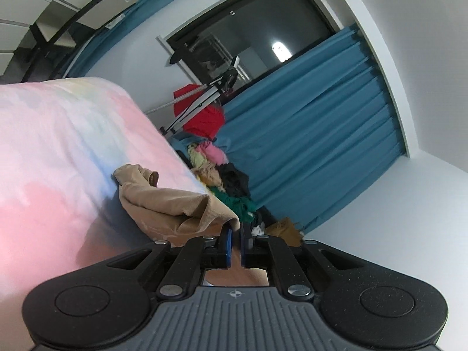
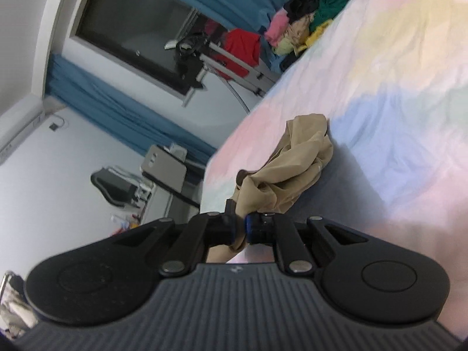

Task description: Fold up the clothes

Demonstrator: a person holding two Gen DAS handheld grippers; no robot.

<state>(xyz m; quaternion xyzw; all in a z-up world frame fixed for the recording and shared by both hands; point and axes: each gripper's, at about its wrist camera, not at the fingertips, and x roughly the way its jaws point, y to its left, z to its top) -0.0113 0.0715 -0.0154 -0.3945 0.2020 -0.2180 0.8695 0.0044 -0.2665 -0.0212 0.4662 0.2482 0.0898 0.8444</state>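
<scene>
Jaws of both grippers clamped tight: left gripper (image 1: 234, 228) pinching one edge of crumpled tan knit garment (image 1: 163, 204), right gripper (image 2: 241, 226) pinching another bunch of same cloth (image 2: 292, 169). Hanging between them, far end dragging on pastel tie-dye bedsheet (image 2: 380, 73). Pile of mixed clothes (image 1: 231, 181) further back.

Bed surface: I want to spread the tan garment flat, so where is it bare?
The pastel bedsheet is bare beyond the tan garment, up to the clothes pile at the far edge. It is crowded only there.
</scene>
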